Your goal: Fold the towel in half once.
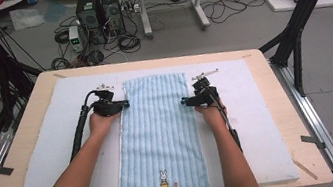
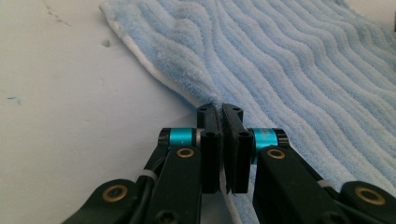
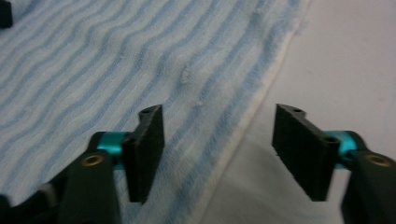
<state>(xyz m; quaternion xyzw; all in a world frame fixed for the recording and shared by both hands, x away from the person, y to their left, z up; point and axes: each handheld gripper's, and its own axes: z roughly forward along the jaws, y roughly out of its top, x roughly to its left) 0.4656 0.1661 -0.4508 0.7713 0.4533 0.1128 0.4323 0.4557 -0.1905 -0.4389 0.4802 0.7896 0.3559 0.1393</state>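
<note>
White mat (image 1: 258, 109); left hand-held gripper (image 2: 221, 114) pinches towel (image 2: 299, 70) edge.

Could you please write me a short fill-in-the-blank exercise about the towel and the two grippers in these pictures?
1. The striped towel is light ____ in colour.
2. The left gripper is shut on the towel's ____ edge.
3. The fingers of the right gripper stand ____, astride the towel's other long edge.
4. Near the towel's closest end is a small embroidered ____.

Missing words: blue; left; open; rabbit
</note>
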